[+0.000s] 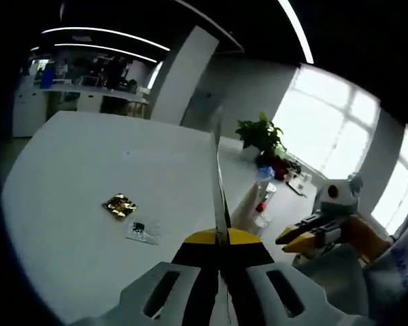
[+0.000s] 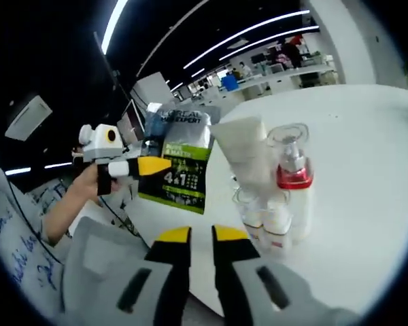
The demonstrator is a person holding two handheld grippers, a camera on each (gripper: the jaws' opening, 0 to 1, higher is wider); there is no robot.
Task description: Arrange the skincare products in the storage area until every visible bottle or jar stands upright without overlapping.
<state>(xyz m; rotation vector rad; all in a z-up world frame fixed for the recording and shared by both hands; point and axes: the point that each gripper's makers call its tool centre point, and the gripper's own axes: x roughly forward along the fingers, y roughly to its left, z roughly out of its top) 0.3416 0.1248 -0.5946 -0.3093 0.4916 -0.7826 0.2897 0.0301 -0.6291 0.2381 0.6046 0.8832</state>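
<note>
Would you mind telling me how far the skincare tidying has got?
Done: the clear organizer holds a white tube and red-collared pump bottle upright. In hand: the left gripper is shut on a flat L'Oreal pack. Left: placing that pack; the right gripper is shut, empty.

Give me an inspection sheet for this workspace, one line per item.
Surface: white table, mostly bare.
Job's things: white tube, clear pump bottle with a red collar and small jars grouped upright; dark green sachet held off the table.
Clutter: gold wrapper and clear packet lying flat.
Grippers: left gripper shut on the sachet, seen edge-on; right gripper holds nothing, jaws close together.
Cables: nothing seen.
Surroundings: potted plant, bright windows, office desks behind.
</note>
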